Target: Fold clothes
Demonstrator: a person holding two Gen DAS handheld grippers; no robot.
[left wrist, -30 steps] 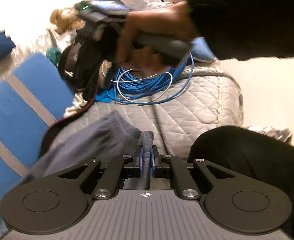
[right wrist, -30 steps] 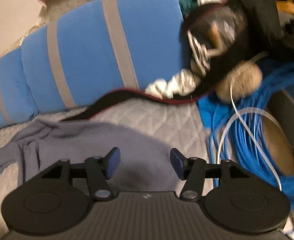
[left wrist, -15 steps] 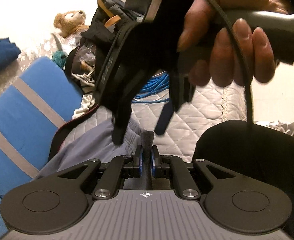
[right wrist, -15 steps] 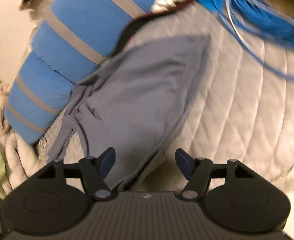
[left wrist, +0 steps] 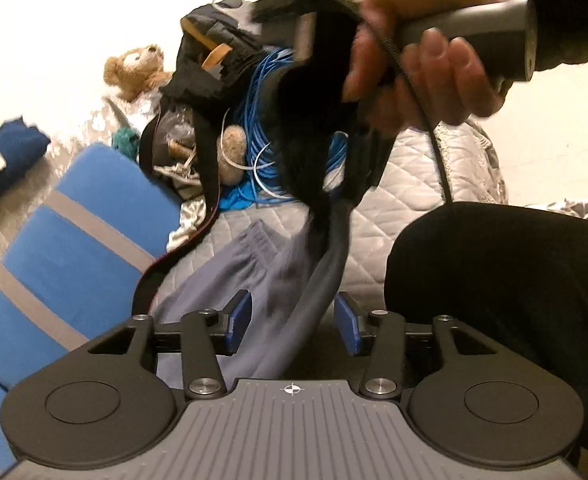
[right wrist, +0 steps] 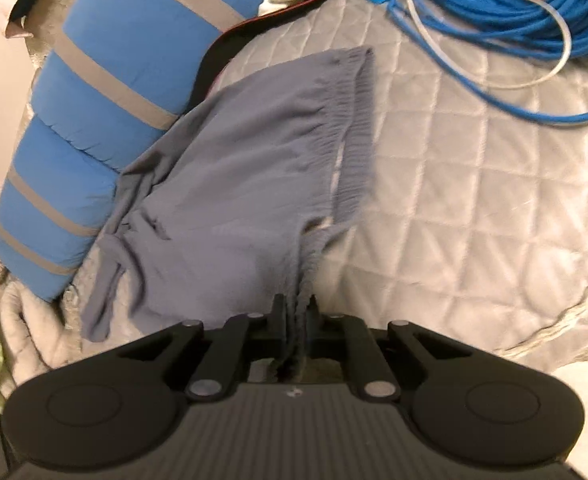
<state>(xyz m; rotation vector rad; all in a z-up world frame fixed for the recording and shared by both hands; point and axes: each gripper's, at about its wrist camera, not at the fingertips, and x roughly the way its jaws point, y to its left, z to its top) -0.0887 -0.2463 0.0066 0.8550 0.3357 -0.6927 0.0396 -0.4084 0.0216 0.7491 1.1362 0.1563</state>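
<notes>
The right gripper (right wrist: 295, 320), low in the middle of its own view, is closing its jaws on a bunched edge of the grey shorts (right wrist: 246, 184); the pads are already pinching the cloth, which is rising in a taut ridge toward them. The left gripper (left wrist: 292, 322) is opening, its blue pads (left wrist: 240, 320) standing apart at the bottom centre of the left view, with a fold of the same grey cloth running between them but not pressed. The shorts themselves are lying spread across the middle of the frame, waistband toward the upper right, one side pushed up against the blue bolster (right wrist: 106, 92) at the left.

To my eye the hand-over of the hem is under way, and it looks wise to let the left pads clear the fabric fully before the right pulls, and to carry the pinched edge low and flat across so the layers are not dragging into wrinkles.

Around them, the quilted bedcover (right wrist: 473, 208) is serving as the folding surface. A coil of blue cable (right wrist: 505, 12) is sitting at the upper right, near the waistband, and a teddy bear (left wrist: 136, 70) is lying at the upper left of the left view amid dark clutter. The person's hand (left wrist: 421, 76) is gripping the right tool's handle at the upper right.
</notes>
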